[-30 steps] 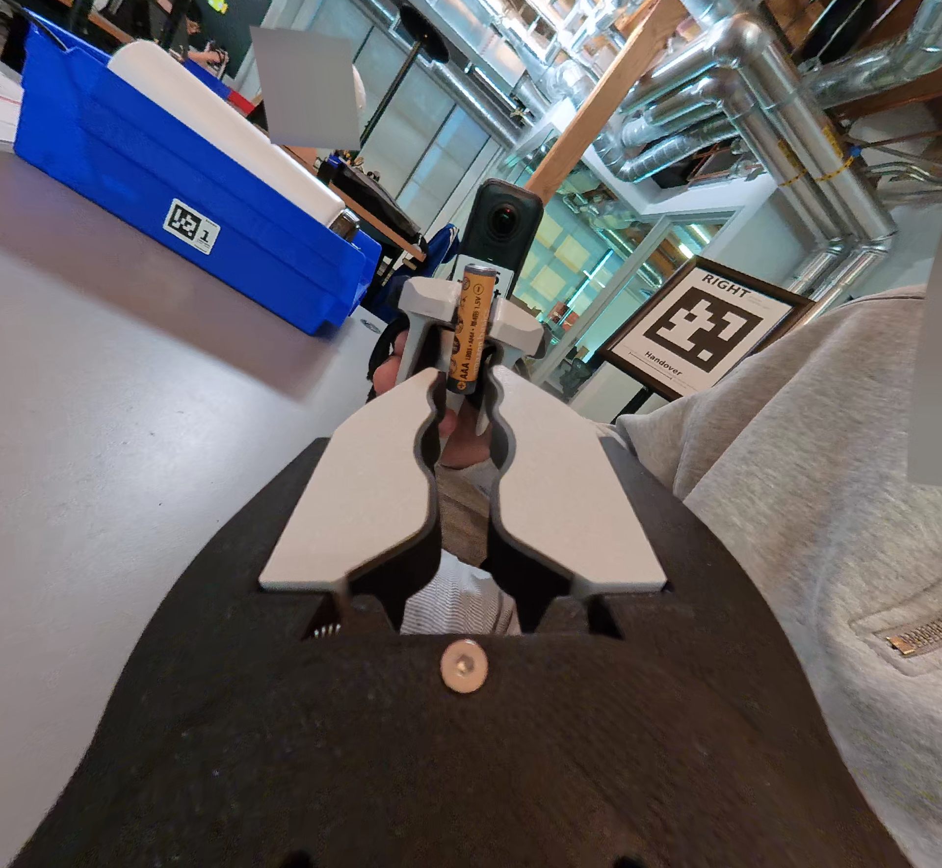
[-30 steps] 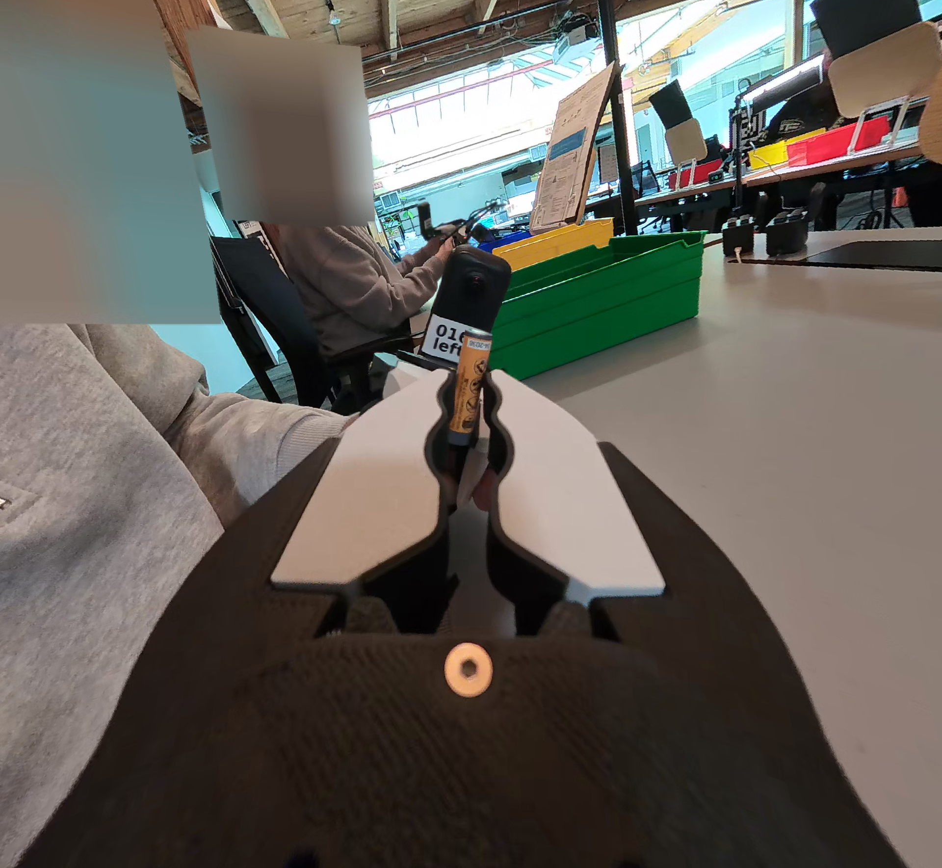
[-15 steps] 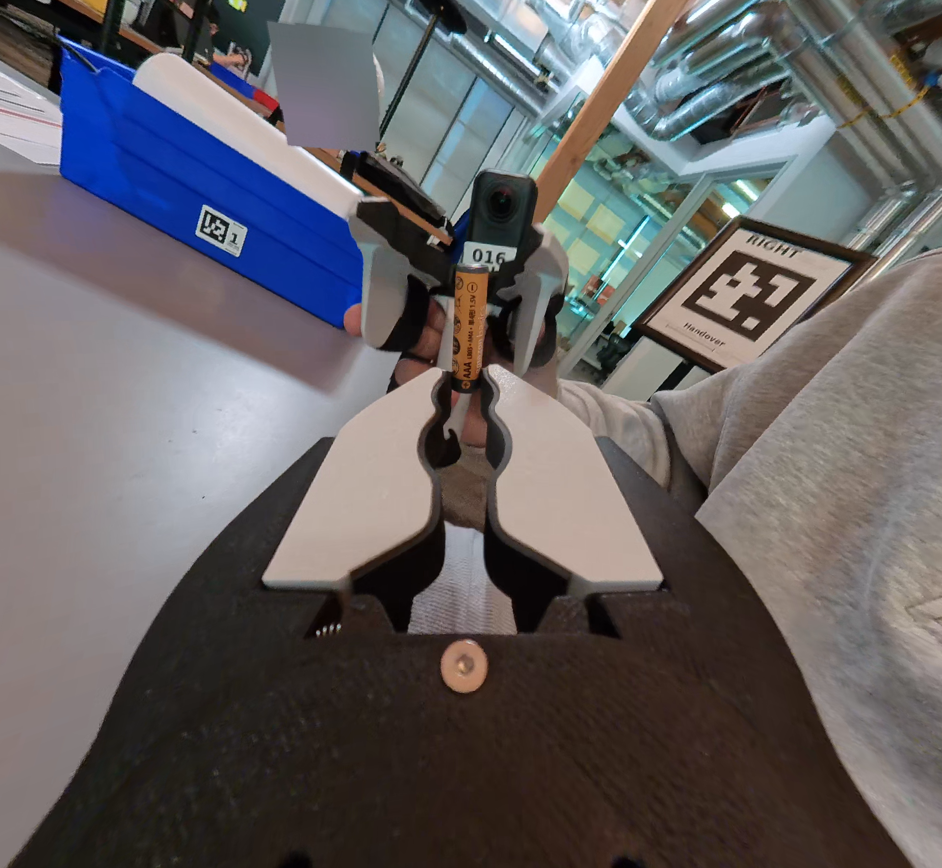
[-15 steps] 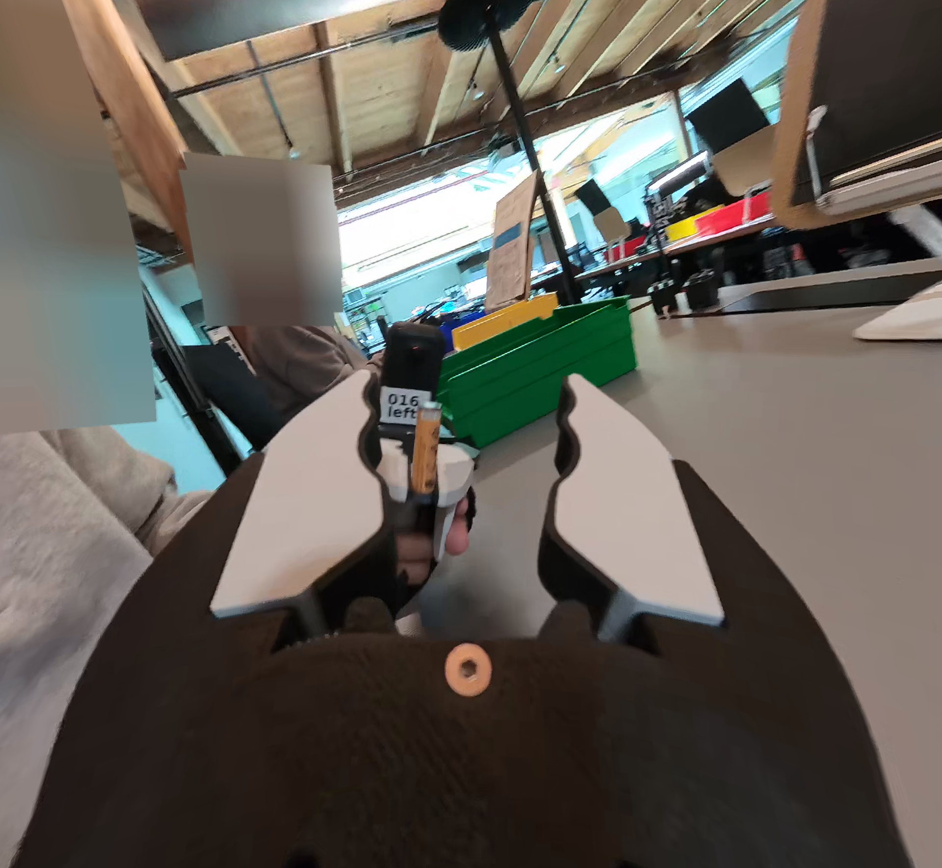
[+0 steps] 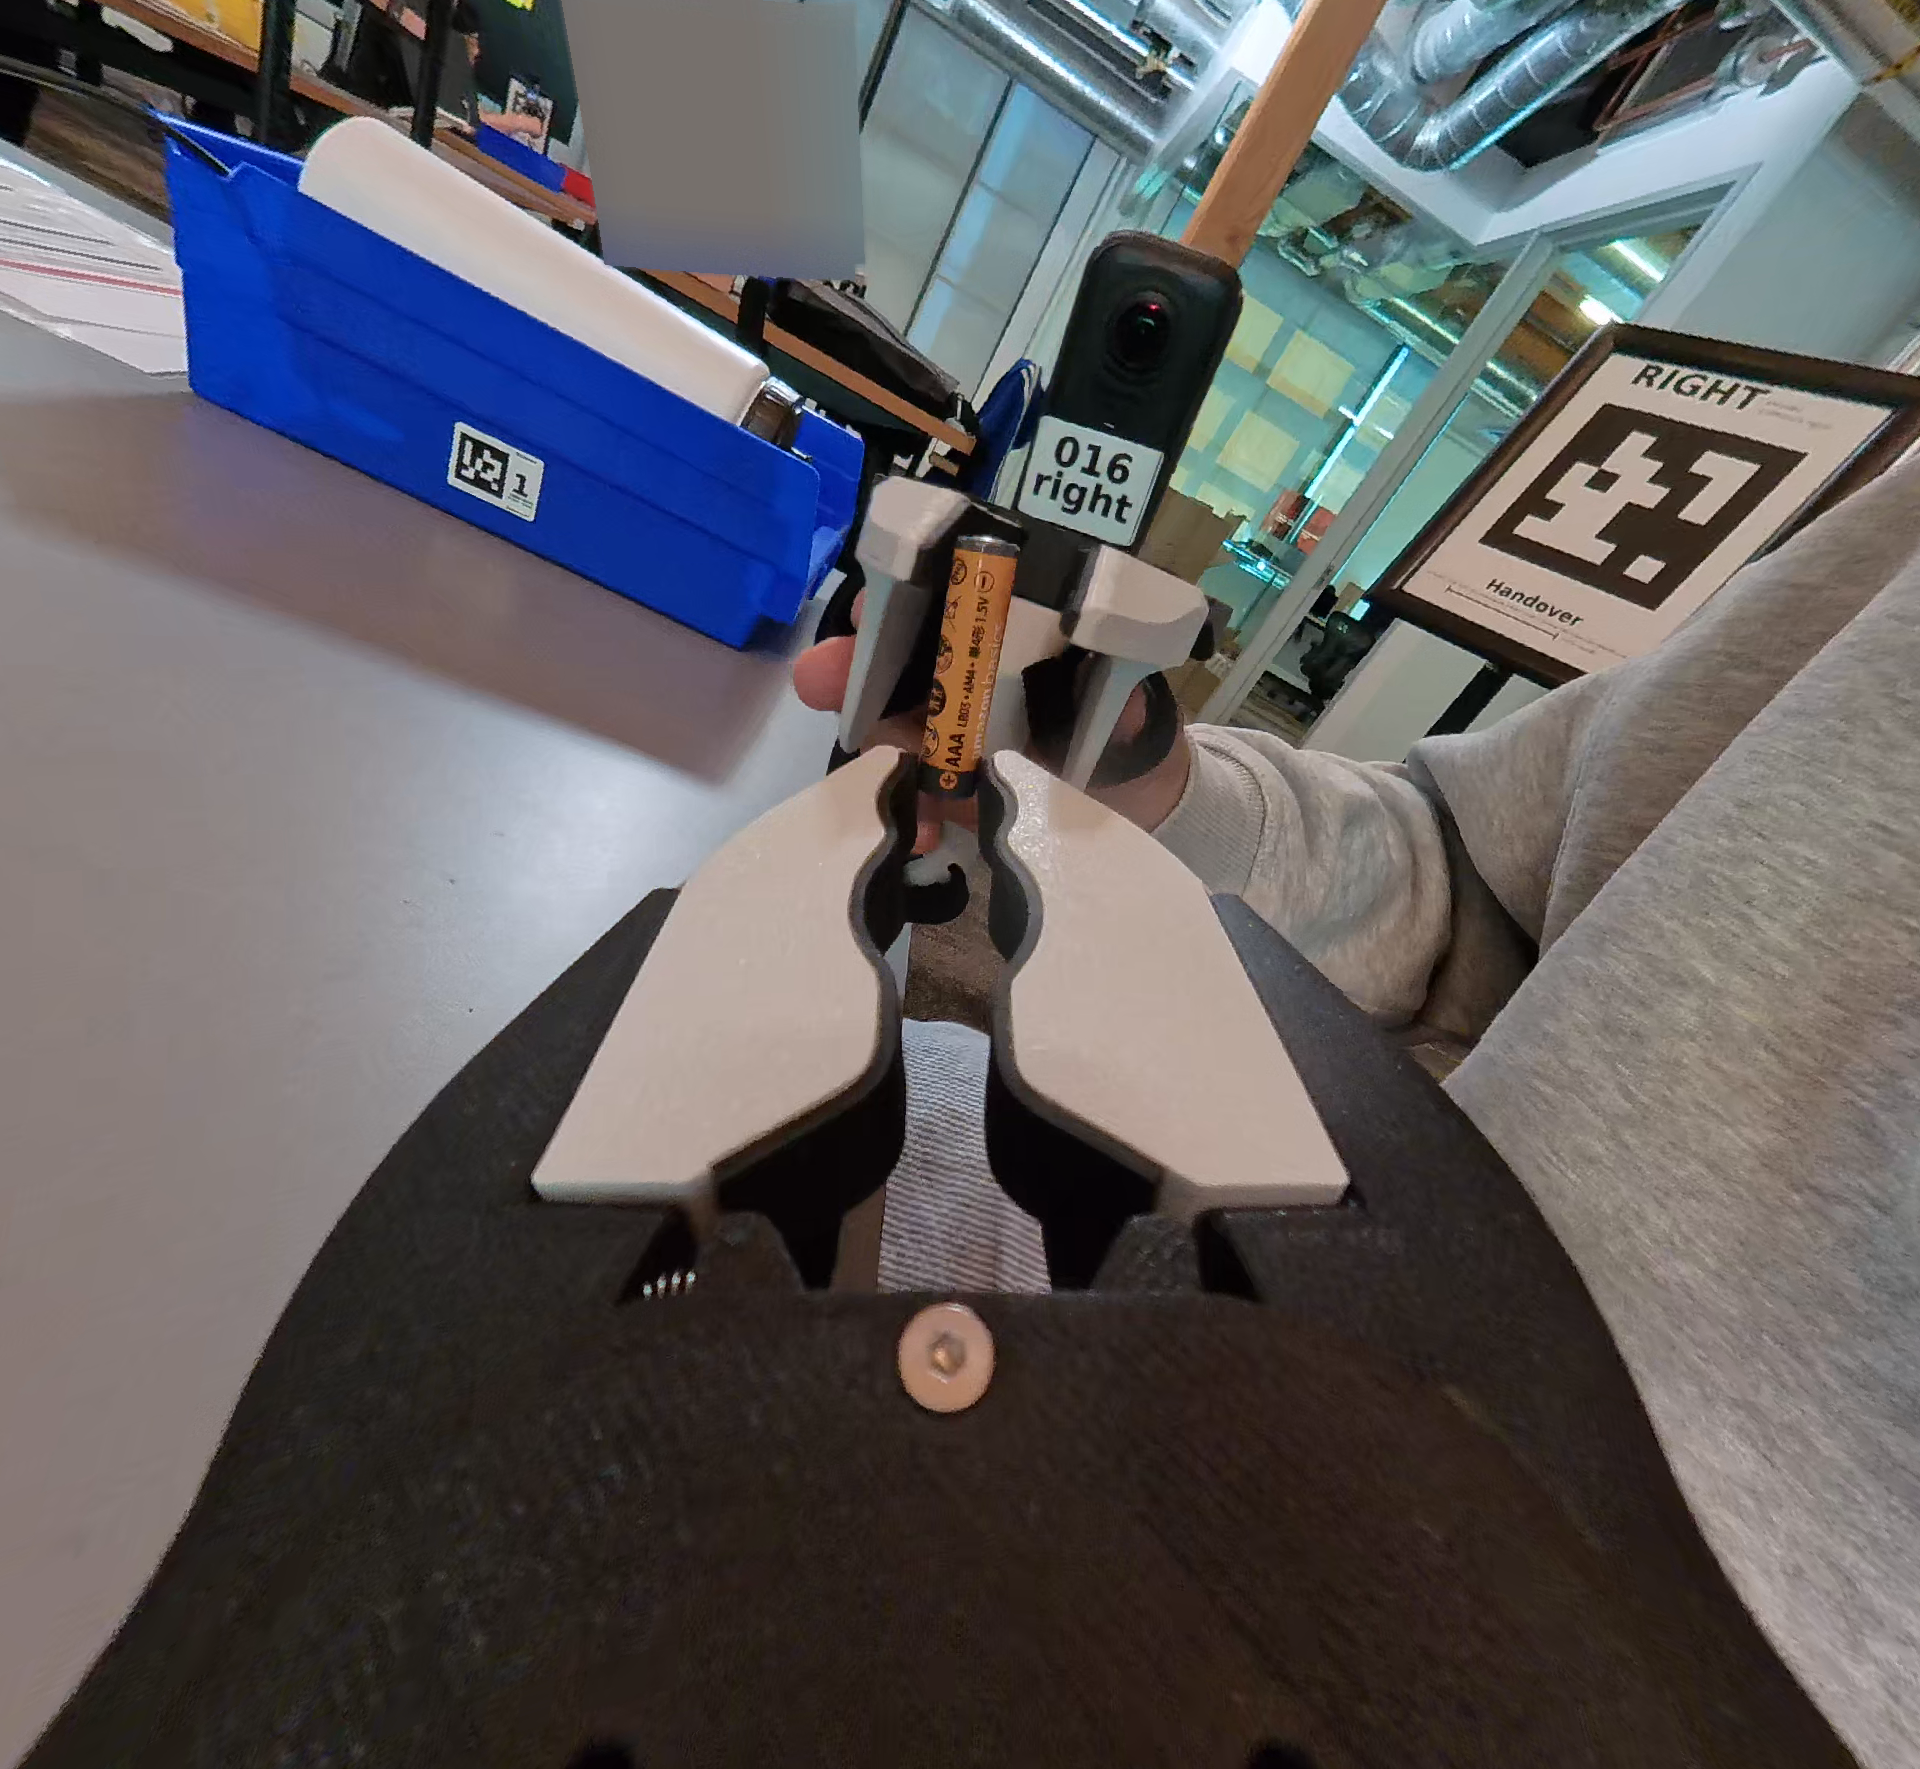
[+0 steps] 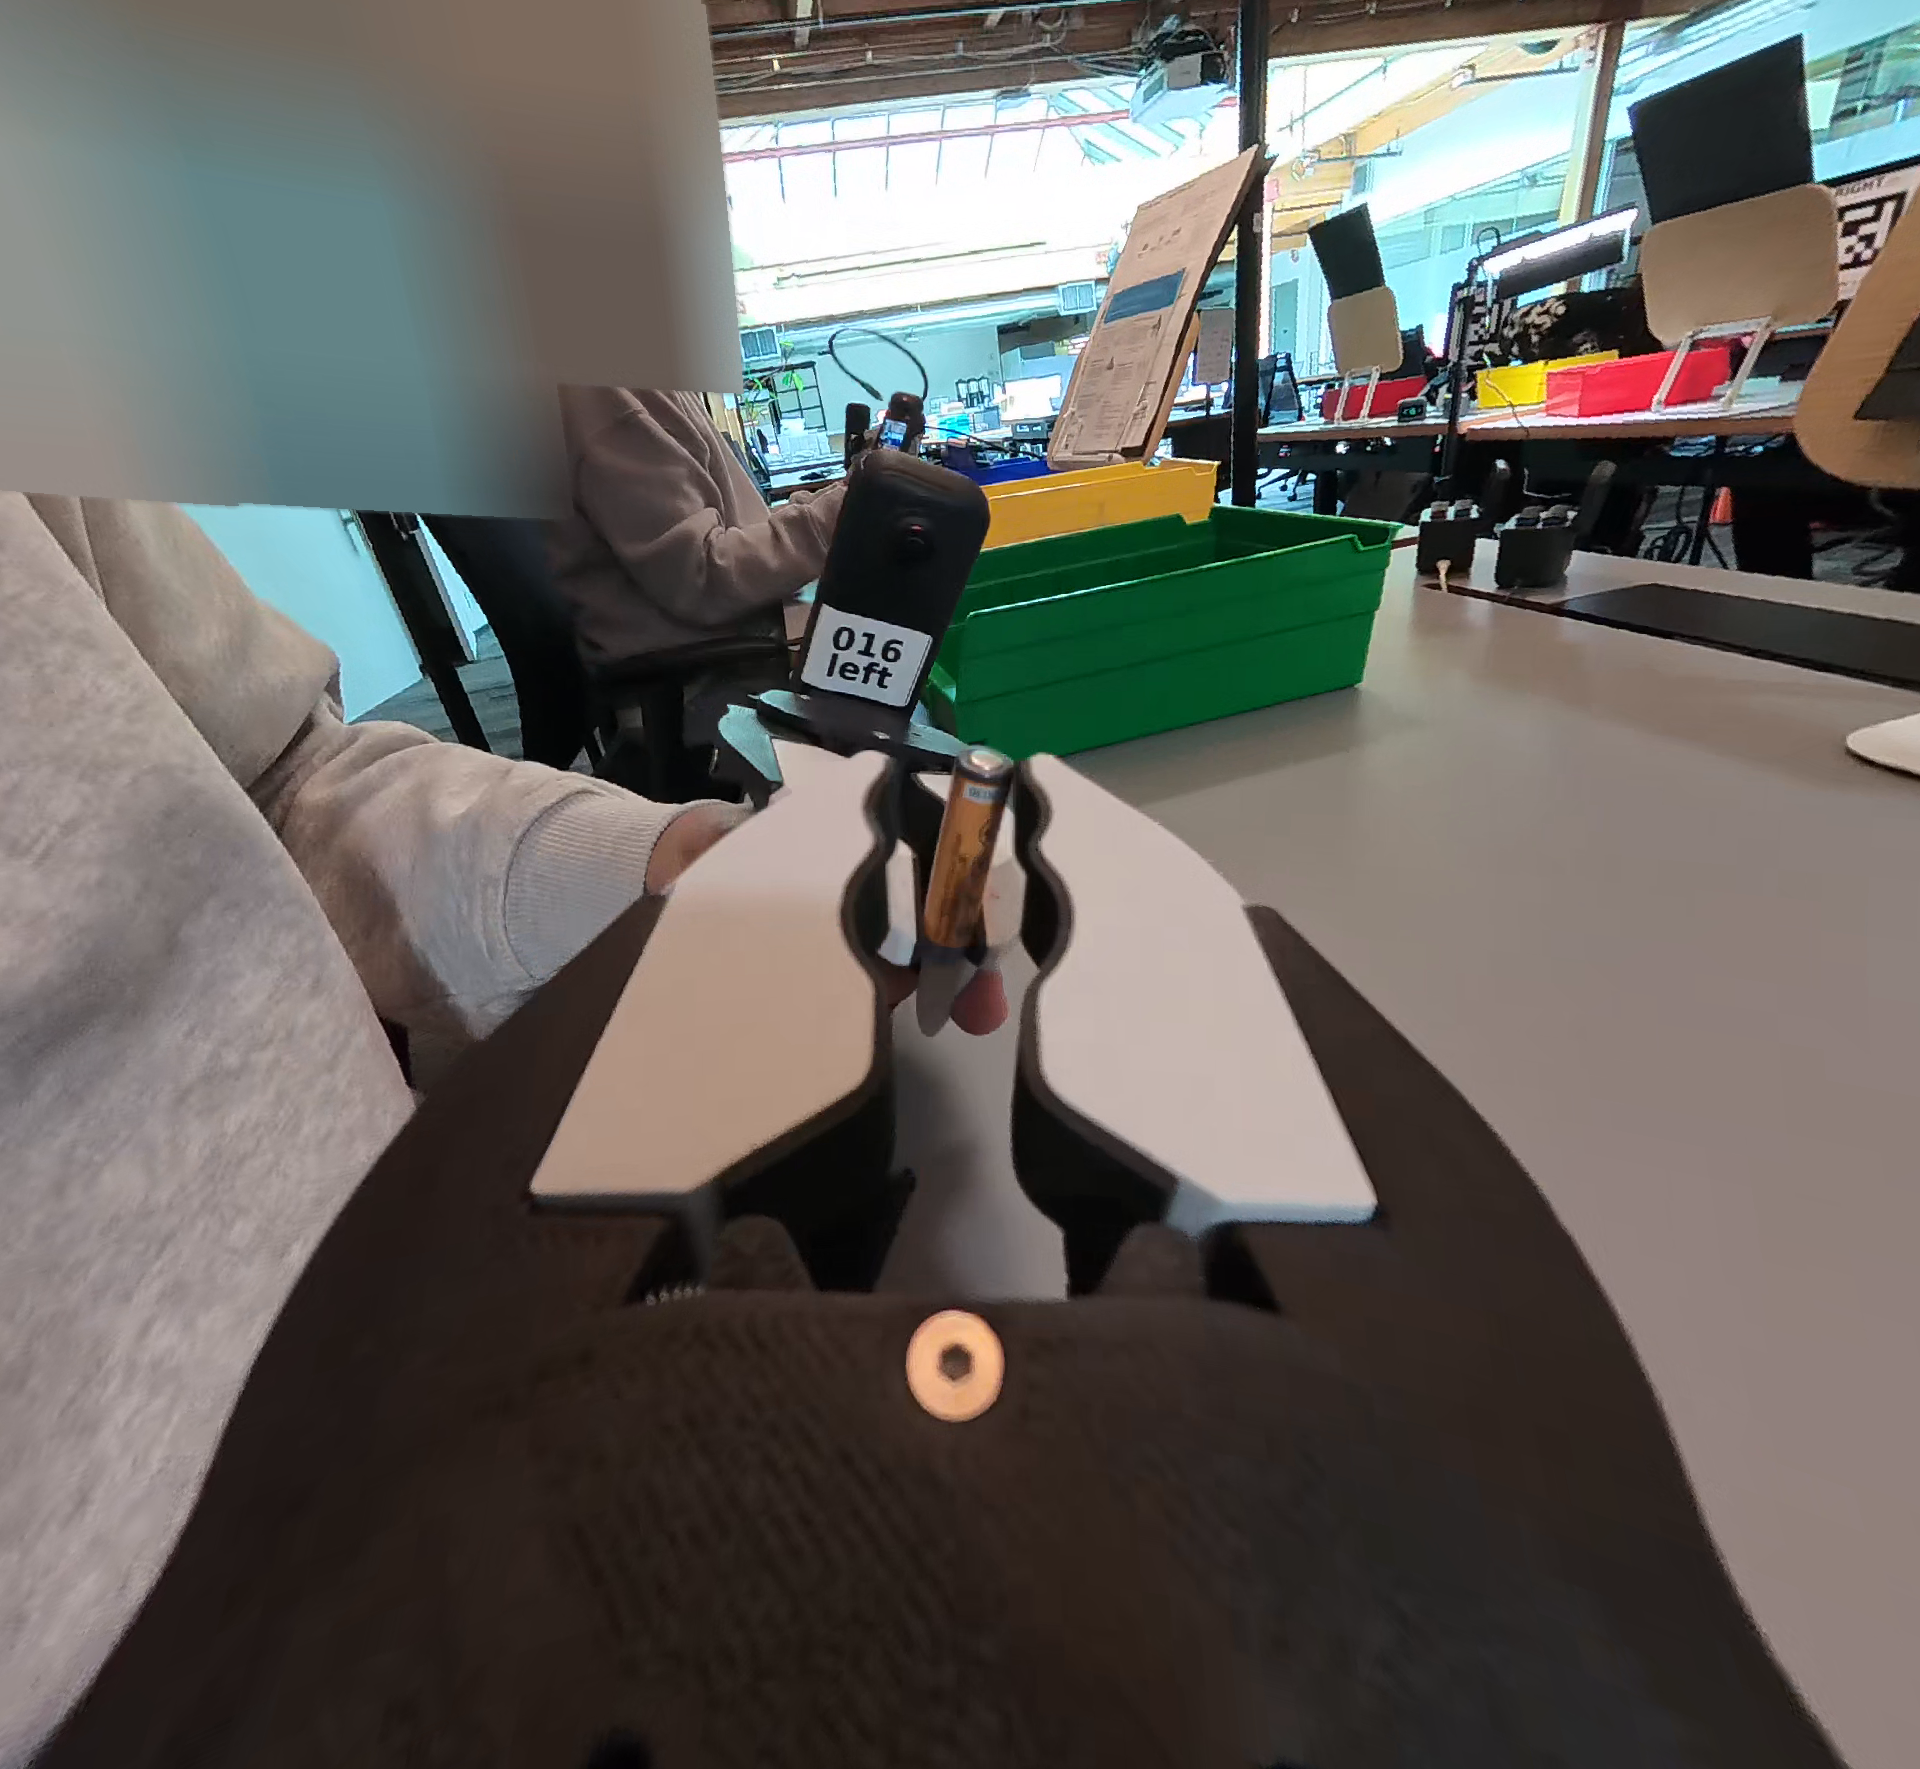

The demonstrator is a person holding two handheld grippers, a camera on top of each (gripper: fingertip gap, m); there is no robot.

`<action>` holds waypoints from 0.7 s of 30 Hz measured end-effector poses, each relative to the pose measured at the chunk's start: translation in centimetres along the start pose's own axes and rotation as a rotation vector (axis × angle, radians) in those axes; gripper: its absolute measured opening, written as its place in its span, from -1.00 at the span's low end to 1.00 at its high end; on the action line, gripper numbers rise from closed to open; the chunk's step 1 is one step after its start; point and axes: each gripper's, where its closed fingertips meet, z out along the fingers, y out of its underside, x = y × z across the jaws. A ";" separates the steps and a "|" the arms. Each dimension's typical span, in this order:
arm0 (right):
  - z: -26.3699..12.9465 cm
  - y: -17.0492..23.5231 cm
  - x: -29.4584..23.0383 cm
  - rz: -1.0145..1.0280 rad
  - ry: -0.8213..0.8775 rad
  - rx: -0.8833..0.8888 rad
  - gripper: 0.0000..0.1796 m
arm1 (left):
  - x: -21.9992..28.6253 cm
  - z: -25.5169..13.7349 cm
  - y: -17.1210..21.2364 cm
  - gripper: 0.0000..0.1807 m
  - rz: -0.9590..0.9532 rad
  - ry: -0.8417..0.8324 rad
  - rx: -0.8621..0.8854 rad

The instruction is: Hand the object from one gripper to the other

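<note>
An orange AAA battery (image 5: 968, 659) stands upright between the two grippers, above the grey table (image 5: 260, 836). My left gripper (image 5: 948, 769) is shut on its lower end. My right gripper (image 6: 951, 774) is open, with its fingers on either side of the battery's (image 6: 961, 862) upper part and a gap showing on both sides. In the left wrist view the right gripper's fingers (image 5: 883, 639) straddle the battery from behind. In the right wrist view the left gripper's fingertips (image 6: 940, 987) show below the battery.
A blue bin (image 5: 468, 389) holding a white roll (image 5: 520, 265) stands on the table at the left. A green bin (image 6: 1164, 618) and a yellow bin (image 6: 1091, 493) stand farther off. A framed marker sign (image 5: 1652, 493) is at the right. The holder's grey sleeve (image 5: 1714, 992) is close. My two grippers' fingertips are within a few centimetres of each other.
One second ago my right gripper was shut on the battery. It let go and opened wide, leaving the battery in the left gripper. Now it has narrowed around the battery's upper part again.
</note>
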 end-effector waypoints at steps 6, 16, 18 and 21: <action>-0.3 -0.1 -0.1 -0.002 -0.015 0.004 -0.88 | 0.1 0.2 0.2 -0.89 0.013 -0.001 -0.016; -0.5 -0.2 0.3 -0.020 0.016 0.010 -0.88 | 0.2 0.4 0.2 -0.63 -0.026 0.016 -0.015; -0.7 -0.2 0.5 -0.059 0.027 0.008 -0.88 | 0.2 0.3 -0.1 -0.61 -0.083 0.035 0.010; -0.6 0.1 0.5 -0.100 0.029 -0.006 -0.88 | 0.3 0.0 -0.7 -0.54 -0.263 0.120 0.055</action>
